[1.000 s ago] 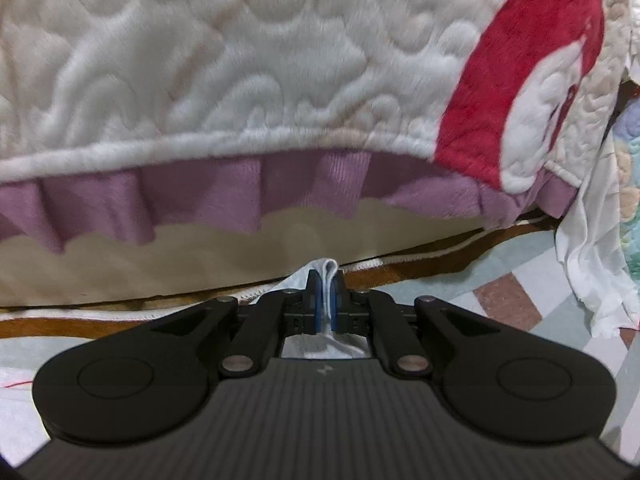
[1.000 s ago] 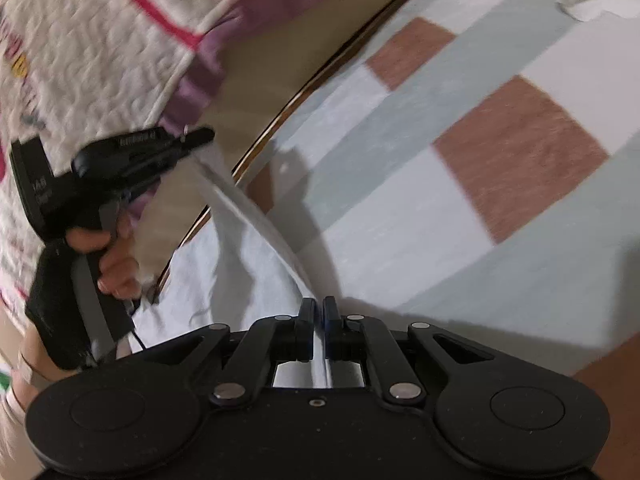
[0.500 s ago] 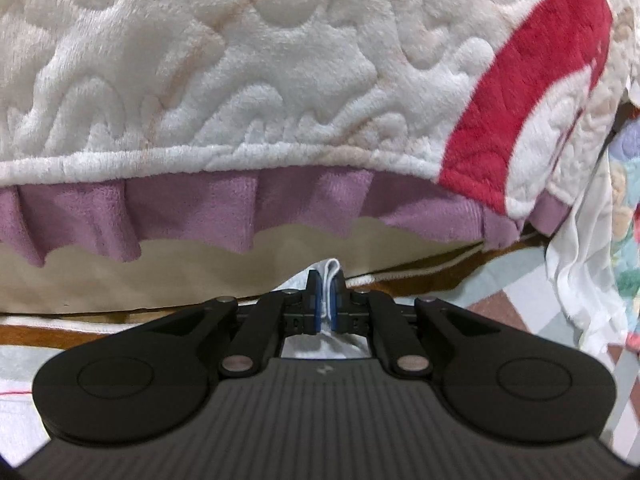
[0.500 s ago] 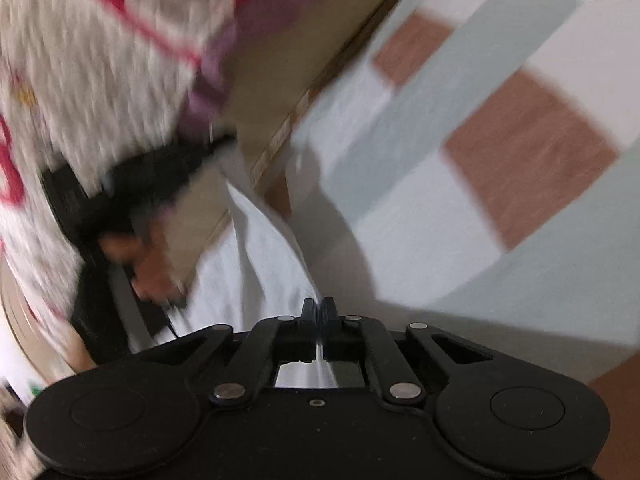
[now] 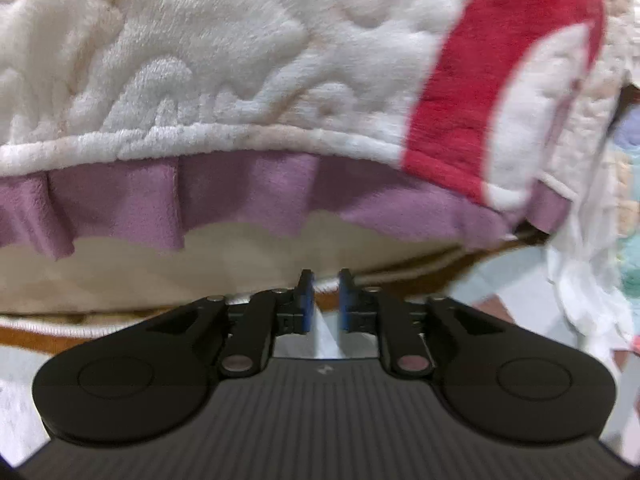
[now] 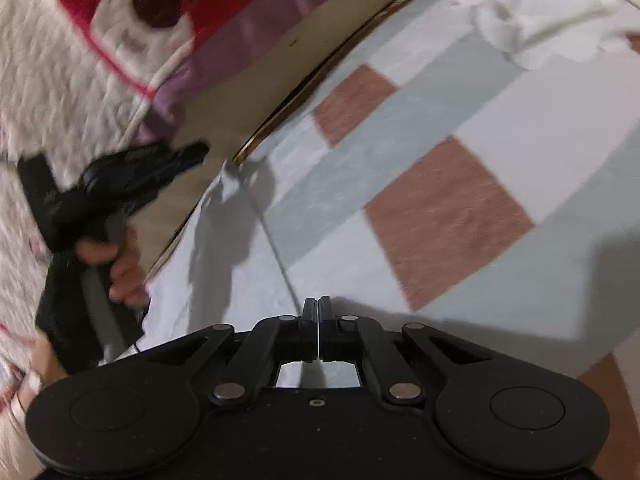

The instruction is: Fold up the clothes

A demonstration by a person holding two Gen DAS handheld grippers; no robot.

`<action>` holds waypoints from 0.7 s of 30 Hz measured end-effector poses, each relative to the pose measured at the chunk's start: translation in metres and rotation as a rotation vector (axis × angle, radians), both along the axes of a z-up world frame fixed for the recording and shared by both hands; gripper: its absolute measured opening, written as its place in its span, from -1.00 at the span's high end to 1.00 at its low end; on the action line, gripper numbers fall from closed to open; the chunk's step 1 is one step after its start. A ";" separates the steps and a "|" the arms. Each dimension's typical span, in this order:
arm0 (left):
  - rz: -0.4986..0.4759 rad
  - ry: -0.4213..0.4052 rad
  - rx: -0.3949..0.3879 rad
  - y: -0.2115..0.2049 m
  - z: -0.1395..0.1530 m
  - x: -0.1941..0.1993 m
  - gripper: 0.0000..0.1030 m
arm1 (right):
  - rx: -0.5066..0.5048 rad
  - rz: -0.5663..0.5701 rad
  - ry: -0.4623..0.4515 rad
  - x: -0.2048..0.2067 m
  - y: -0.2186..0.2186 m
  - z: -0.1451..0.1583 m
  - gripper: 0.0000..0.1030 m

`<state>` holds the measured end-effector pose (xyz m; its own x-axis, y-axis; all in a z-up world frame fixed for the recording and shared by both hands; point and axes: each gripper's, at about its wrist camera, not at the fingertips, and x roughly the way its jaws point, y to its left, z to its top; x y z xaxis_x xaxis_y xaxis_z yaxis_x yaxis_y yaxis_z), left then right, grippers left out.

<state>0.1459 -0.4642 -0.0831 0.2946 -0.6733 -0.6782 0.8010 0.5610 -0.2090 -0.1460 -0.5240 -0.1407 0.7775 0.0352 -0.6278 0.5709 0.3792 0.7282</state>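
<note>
Left wrist view first: our left gripper (image 5: 323,300) has just been opening, its blue pads (image 5: 306,304) now parted and gripping nothing, the pale cloth edge showing in the gap untouched. Ahead hangs the cream quilted plush blanket with a red patch and mauve frill (image 5: 240,80). Over to the right wrist view: we see the left hand (image 6: 116,260) at far left, the thin white garment (image 6: 224,264) spread flat on the checked grey, white and rust bedsheet (image 6: 440,208), and our right gripper (image 6: 318,320) nipped on its crease, jaws just easing.
</note>
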 end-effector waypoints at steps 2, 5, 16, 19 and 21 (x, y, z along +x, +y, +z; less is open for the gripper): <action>0.002 -0.023 0.041 0.019 0.008 -0.019 0.28 | 0.038 -0.019 -0.013 -0.004 -0.004 -0.002 0.71; -0.015 -0.012 0.150 0.057 0.009 -0.050 0.27 | 0.083 -0.035 -0.011 -0.011 -0.008 -0.003 0.67; -0.412 0.025 0.741 0.190 0.008 -0.145 0.27 | 0.033 0.156 0.126 -0.095 0.067 0.058 -0.12; -0.465 -0.019 0.765 0.246 0.048 -0.160 0.24 | 0.089 0.227 0.246 -0.122 0.082 0.062 -0.17; -0.455 -0.039 0.746 0.277 0.059 -0.161 0.20 | 0.131 0.267 0.330 -0.141 0.091 0.064 -0.24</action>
<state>-0.0150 -0.1876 -0.0238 0.1377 -0.1157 -0.9837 0.9794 0.1641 0.1178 -0.2870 -0.4333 -0.0768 0.4887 0.3035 -0.8179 0.6757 0.4615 0.5749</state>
